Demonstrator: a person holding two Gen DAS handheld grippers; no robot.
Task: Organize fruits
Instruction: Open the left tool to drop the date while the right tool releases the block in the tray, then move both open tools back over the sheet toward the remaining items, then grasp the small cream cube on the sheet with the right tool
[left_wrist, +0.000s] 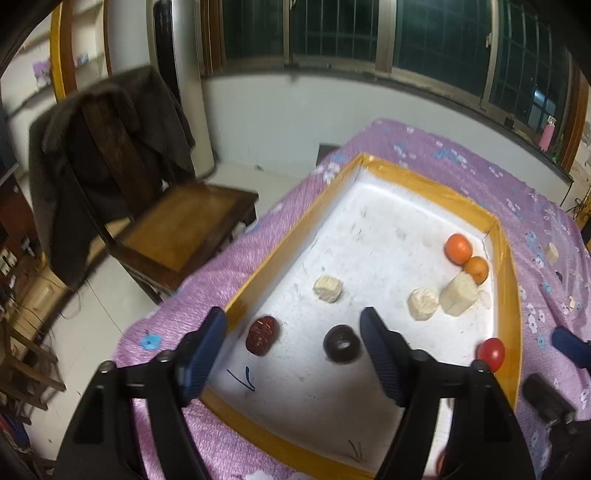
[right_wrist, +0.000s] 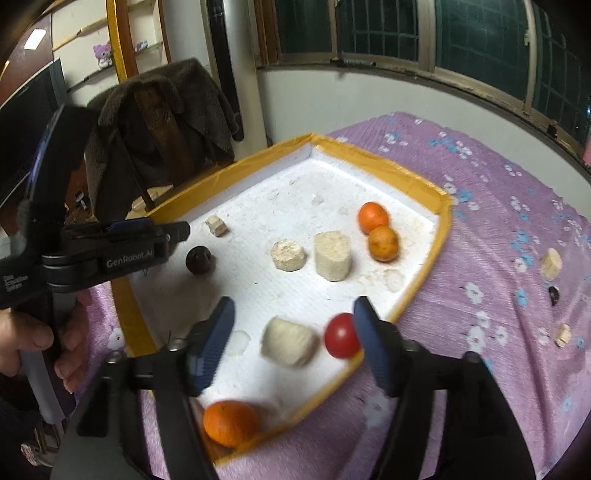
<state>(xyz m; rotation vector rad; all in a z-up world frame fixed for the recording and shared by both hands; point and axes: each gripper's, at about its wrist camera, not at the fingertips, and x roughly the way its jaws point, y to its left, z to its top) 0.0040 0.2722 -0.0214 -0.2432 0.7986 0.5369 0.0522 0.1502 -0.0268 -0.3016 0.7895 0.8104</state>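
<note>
The left gripper (left_wrist: 293, 332) stands released over a dark round fruit (left_wrist: 342, 344) and a wrinkled red date (left_wrist: 262, 335) lying on the white yellow-rimmed foam tray (left_wrist: 391, 173). The right gripper (right_wrist: 293, 323) is likewise released, around a pale dough-like lump (right_wrist: 290, 341) and a red tomato (right_wrist: 341, 336).

Each wrist camera looks forward and steeply down between its own jaws, close above the tray (left_wrist: 436, 184). Both views share the tray (right_wrist: 369, 155) interior and the far window wall.
</note>
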